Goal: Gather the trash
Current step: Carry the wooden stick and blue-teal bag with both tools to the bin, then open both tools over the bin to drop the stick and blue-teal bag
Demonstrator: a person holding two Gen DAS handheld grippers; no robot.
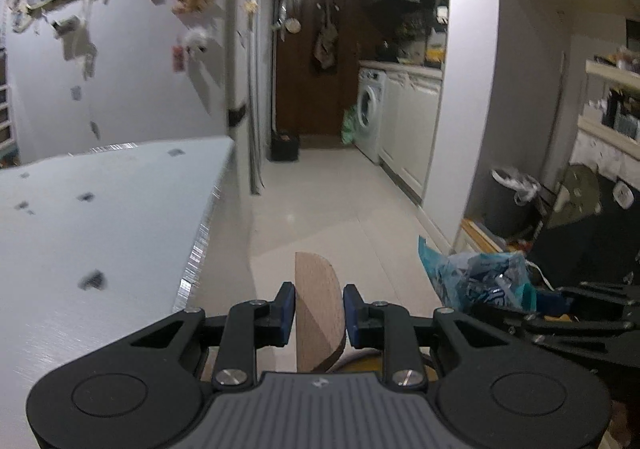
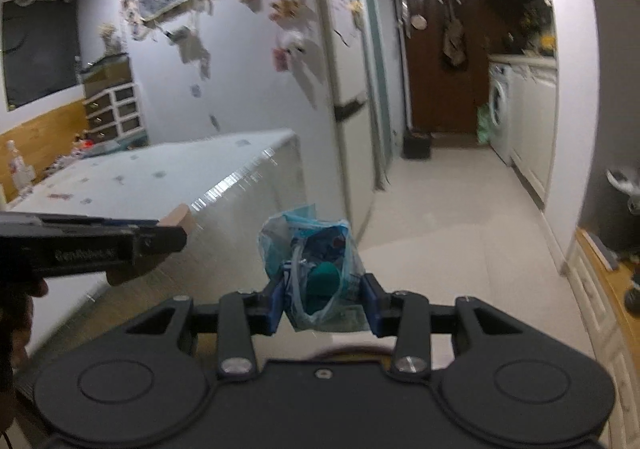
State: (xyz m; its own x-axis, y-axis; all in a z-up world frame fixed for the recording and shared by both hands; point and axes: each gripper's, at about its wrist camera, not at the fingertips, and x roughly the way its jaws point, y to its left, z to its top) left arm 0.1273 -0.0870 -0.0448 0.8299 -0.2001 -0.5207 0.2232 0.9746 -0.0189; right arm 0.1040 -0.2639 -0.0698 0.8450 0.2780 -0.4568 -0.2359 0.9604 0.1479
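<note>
My left gripper (image 1: 319,301) is shut on a flat light-wood piece (image 1: 320,309) with a rounded far end, its blue pads (image 1: 287,313) pressing on both faces. My right gripper (image 2: 325,297) is shut on a crumpled clear-and-blue plastic bag (image 2: 316,269) stuffed with trash, including something teal. The two are held side by side over the floor. In the left wrist view the bag (image 1: 480,281) and right gripper (image 1: 560,301) show at the right. In the right wrist view the left gripper (image 2: 176,237) and wood piece (image 2: 180,219) show at the left. A grey bin (image 1: 508,201) with a white liner stands against the right wall.
A white table (image 1: 100,229) fills the left, its corner close to the left gripper. Pale floor tiles (image 1: 320,201) run ahead down a corridor to a brown door (image 1: 316,57). A washing machine (image 1: 370,109) and white cabinets (image 1: 412,121) line the right side.
</note>
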